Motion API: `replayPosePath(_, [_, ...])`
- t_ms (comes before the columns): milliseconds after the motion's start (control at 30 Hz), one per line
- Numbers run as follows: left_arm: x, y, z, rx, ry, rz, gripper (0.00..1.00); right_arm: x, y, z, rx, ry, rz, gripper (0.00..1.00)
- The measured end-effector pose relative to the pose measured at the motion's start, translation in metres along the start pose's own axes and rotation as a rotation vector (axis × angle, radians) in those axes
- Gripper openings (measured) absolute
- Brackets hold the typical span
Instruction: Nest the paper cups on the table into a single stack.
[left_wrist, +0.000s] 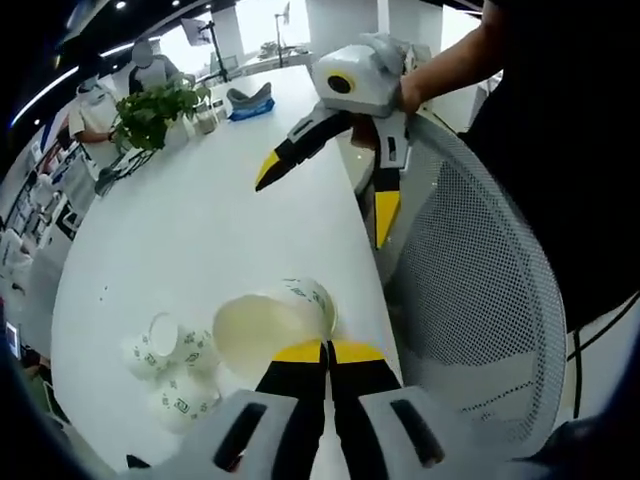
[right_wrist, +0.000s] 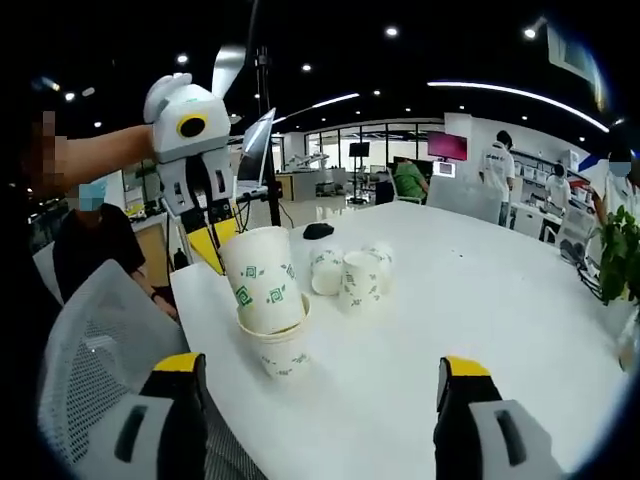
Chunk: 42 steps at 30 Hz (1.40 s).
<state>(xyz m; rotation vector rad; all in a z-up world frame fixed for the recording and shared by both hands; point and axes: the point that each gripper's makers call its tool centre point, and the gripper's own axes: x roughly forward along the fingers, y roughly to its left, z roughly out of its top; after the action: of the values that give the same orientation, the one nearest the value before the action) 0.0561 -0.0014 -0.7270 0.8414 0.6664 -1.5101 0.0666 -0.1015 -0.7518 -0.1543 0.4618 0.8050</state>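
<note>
My left gripper (left_wrist: 326, 350) is shut on the rim of a white paper cup (left_wrist: 268, 328) with green marks; I see into its open mouth. In the right gripper view that cup (right_wrist: 262, 278) leans with its base inside a second cup (right_wrist: 278, 352) standing on the white table (right_wrist: 480, 330), and the left gripper (right_wrist: 214, 240) is at its rim. Several more cups (right_wrist: 355, 272) lie and stand further along the table, and they appear as loose cups (left_wrist: 170, 370) in the left gripper view too. My right gripper (right_wrist: 322, 372) is wide open, short of the two nested cups. It (left_wrist: 325, 195) hangs open above the table.
A grey mesh chair (left_wrist: 480, 280) stands against the table's edge beside the cups, also seen as the chair (right_wrist: 90, 330). A potted plant (left_wrist: 150, 112) and a blue-grey object (left_wrist: 250, 100) sit at the far end. A small black object (right_wrist: 318, 230) lies behind the cups. People stand around.
</note>
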Motion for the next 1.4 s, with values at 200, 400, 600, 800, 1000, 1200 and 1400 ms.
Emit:
replayPosePath(200, [0.000, 0.001, -0.002, 0.026, 0.037, -0.006, 0.00, 0.000, -0.002, -0.001, 0.004, 0.001, -0.002, 0.96])
replayPosePath(400, [0.003, 0.002, -0.007, 0.046, 0.071, -0.006, 0.00, 0.001, -0.001, -0.003, 0.007, 0.007, 0.000, 0.96])
replayPosePath(600, [0.005, 0.004, -0.011, 0.068, 0.103, -0.013, 0.00, 0.001, 0.000, -0.003, 0.007, 0.009, 0.002, 0.95])
replayPosePath(800, [0.005, 0.006, -0.014, 0.092, 0.136, -0.017, 0.00, 0.001, 0.001, -0.002, 0.010, 0.005, 0.005, 0.95])
replayPosePath(1000, [0.004, 0.004, -0.009, 0.090, 0.118, -0.022, 0.00, 0.000, 0.004, -0.001, 0.005, 0.005, 0.010, 0.94])
replayPosePath(1200, [0.002, 0.005, -0.001, 0.077, 0.076, -0.015, 0.00, 0.001, 0.005, -0.002, 0.003, 0.011, 0.011, 0.94])
replayPosePath(1400, [0.010, 0.001, 0.000, 0.089, 0.084, -0.033, 0.00, 0.001, 0.005, -0.004, 0.000, 0.017, 0.011, 0.93])
